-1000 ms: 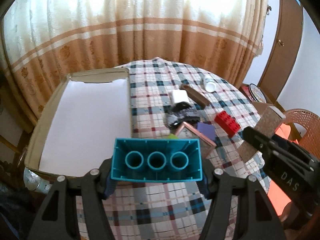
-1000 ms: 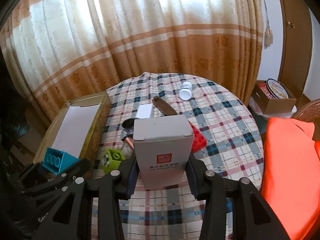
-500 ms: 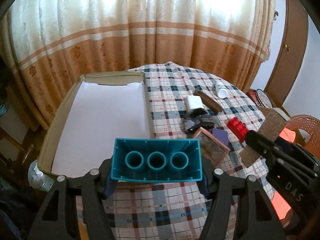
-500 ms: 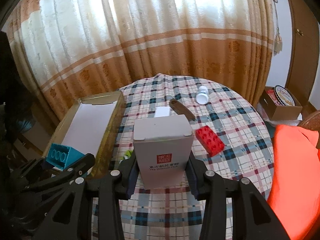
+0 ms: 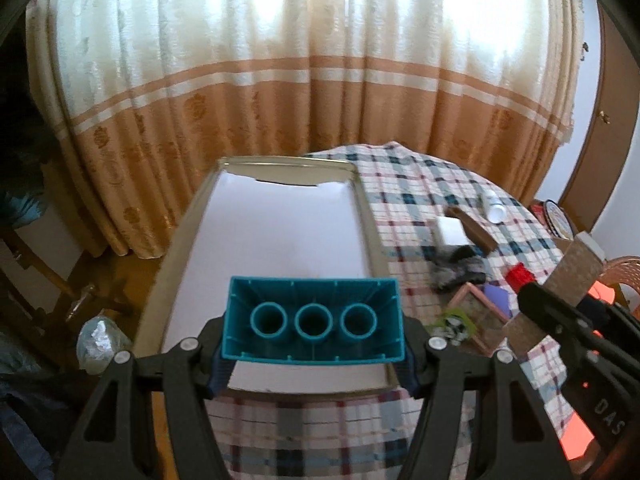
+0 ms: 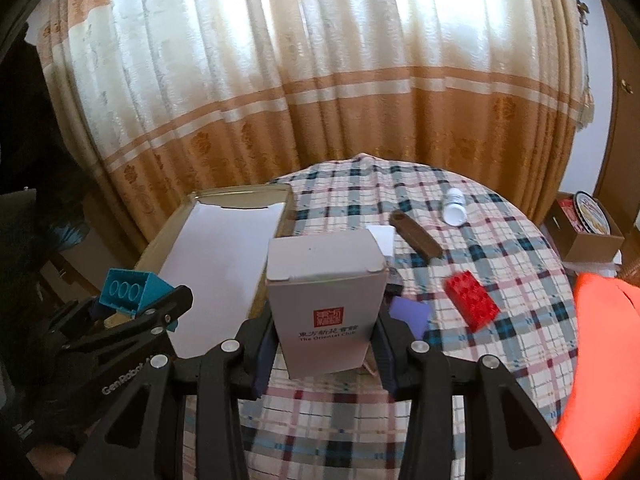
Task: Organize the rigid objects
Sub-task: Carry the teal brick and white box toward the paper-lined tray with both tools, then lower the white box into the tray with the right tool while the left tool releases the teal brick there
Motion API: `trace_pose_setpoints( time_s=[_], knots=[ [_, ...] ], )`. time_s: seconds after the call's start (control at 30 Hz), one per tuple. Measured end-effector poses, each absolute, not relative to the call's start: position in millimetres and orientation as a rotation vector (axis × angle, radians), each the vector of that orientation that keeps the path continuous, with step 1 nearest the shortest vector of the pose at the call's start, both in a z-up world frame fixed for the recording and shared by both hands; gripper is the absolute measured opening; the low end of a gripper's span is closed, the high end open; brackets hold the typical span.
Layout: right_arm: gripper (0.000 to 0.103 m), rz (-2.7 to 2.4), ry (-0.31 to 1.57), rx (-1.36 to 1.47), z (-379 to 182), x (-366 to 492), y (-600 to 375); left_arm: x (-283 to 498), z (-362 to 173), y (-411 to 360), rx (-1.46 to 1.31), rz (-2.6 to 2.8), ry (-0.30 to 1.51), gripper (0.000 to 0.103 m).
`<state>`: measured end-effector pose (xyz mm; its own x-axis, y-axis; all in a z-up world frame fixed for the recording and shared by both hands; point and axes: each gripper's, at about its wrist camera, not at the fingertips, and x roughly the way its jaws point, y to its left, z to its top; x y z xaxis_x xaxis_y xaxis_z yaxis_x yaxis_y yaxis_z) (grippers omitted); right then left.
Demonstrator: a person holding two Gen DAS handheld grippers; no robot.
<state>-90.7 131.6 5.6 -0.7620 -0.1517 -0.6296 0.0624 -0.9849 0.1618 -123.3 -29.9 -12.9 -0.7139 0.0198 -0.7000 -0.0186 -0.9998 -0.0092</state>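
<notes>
My left gripper [image 5: 314, 364] is shut on a teal toy brick [image 5: 314, 320], hollow underside with three tubes facing me, hanging over the near end of a shallow cardboard tray [image 5: 368, 216] lined with white paper. In the right wrist view my right gripper [image 6: 325, 354] is shut on a white carton with a red seal [image 6: 326, 300], held upright above the checked table just right of the tray [image 6: 240, 196]. The teal brick [image 6: 128, 290] and left gripper [image 6: 132, 312] show at the lower left there. The carton's cork-coloured side [image 5: 560, 288] appears at the right in the left wrist view.
On the checked tablecloth [image 6: 500, 248] lie a red brick [image 6: 472, 300], a brown bar [image 6: 416, 238], a white bottle [image 6: 454, 206], a purple card [image 6: 410, 312], a white block [image 5: 450, 230], a pink frame [image 5: 476, 320] and a green piece [image 5: 452, 318]. Curtains hang behind; an orange cloth [image 6: 600, 340] is right.
Both grippers have swung left with their loads: the teal brick now hangs over the tray's near end, and the carton has moved closer to the tray's right rim.
</notes>
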Motion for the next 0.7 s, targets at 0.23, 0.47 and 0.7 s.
trace_pose_setpoints(
  time_s=[0.23, 0.47, 0.7],
  knots=[
    [0.045, -2.786, -0.14, 1.004, 10, -104, 96, -131, -15, -53, -1.205, 2.949, 0.013, 0.064],
    [0.045, -2.729, -0.085, 1.035, -3, -127, 60, -140, -24, -75, -1.246, 2.978, 0.006, 0.064],
    [0.045, -2.714, -0.043, 1.078, -16, -150, 45, -153, -37, -83, -1.32, 2.995, 0.05, 0.064]
  ],
)
